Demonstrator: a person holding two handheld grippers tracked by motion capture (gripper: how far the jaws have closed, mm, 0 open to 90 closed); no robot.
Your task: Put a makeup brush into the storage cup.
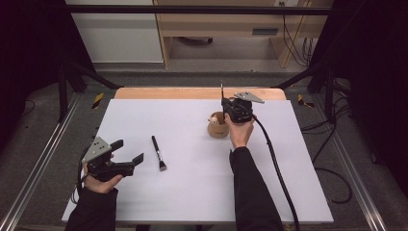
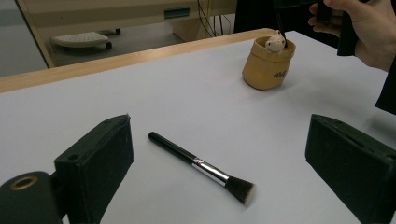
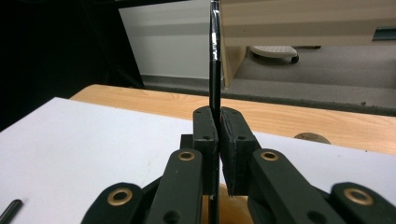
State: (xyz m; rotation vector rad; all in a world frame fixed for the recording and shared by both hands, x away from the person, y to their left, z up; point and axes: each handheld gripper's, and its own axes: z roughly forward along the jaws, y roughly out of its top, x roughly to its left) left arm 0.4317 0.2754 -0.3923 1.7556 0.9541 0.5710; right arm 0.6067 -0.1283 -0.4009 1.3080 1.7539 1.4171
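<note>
- A white table (image 1: 192,192) stands on a grey floor, with a wooden edge at its far side.
- Nearest, the left gripper (image 1: 129,155) hovers released, jaws wide, with nothing between them.
- Just beyond it a brush (image 2: 201,167) lies flat on the table.
- Farther off, the right gripper (image 3: 218,140) is clenched on a thin black stick (image 3: 214,65), held upright.
- The stick's lower end sits in the tan pot (image 2: 267,65) directly below.

A thin black brush (image 3: 215,70) stands upright, clamped in the right tool (image 3: 218,140), its lower end over a small tan holder (image 1: 217,126) standing on the white tabletop (image 1: 192,192) with a small white figure inside
</note>
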